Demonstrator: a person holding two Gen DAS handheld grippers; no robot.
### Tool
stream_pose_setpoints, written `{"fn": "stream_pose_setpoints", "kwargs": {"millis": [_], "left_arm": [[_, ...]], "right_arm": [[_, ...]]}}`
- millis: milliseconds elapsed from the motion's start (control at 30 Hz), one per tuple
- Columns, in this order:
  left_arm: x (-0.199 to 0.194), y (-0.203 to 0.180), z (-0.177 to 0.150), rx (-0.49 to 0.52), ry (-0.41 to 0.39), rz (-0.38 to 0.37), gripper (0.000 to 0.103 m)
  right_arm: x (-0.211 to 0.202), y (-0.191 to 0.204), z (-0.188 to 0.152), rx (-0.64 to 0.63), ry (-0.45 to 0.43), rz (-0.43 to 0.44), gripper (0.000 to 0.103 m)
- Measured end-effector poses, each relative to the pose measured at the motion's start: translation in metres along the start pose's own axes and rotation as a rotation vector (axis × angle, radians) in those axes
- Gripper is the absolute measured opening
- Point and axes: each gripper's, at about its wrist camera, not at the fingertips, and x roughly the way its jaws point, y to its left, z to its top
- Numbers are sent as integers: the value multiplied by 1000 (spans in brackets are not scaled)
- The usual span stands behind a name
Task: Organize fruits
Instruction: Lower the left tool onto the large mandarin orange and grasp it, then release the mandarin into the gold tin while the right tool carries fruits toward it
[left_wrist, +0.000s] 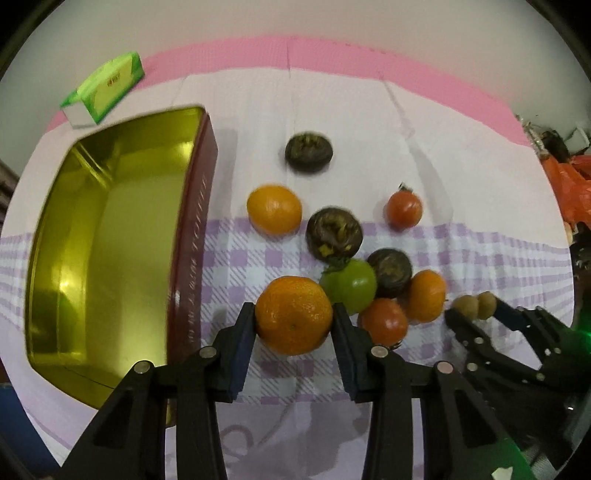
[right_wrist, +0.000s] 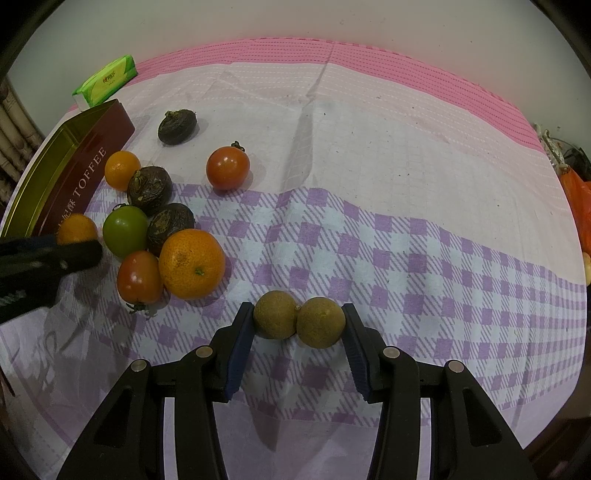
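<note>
My left gripper (left_wrist: 294, 318) has its two blue-padded fingers closed against the sides of a round, dimpled orange mandarin (left_wrist: 293, 315), which sits just right of the open toffee tin (left_wrist: 110, 236), a rectangular box with a gold inside and dark red walls. My right gripper (right_wrist: 298, 320) brackets a pair of small brownish-green round fruits (right_wrist: 299, 319) that touch each other; each pad presses one outer side, so both are pinched between the fingers on the purple-checked cloth (right_wrist: 406, 258).

Counting the rest from the right wrist view: besides the held mandarin there are two more orange ones, a big one (right_wrist: 192, 268) in the cluster and a small one (right_wrist: 122, 170) near the tin wall, making three. There are two red tomatoes, one (right_wrist: 140, 277) touching the big mandarin and one (right_wrist: 227, 168) apart on the white part of the cloth. One green tomato (right_wrist: 125, 231) lies in the cluster. Three dark brown, wrinkled round fruits show: two (right_wrist: 150, 189) (right_wrist: 170, 224) beside the green tomato, one (right_wrist: 177, 127) alone farther back. A single green tissue pack (right_wrist: 105, 80) lies at the pink edge behind the tin.
</note>
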Motion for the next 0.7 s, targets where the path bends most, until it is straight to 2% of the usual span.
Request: {"fn": "stream_pose_setpoints", "kwargs": {"millis": [167,333,467,700], "left_arm": [[-25,14,8,-20,-56,-10,37],[-34,64,20,-71,-100,96,37],[-31,113,20,-127,-94,179,37],[-16,175,4,-209,-42,246,37]], "right_arm": [[0,0,0,-2,0,-1,48],[0,0,0,-1,0,-1,48],[0,1,0,2,4,2,48],[0,-1,1,1,5,2,48]]}}
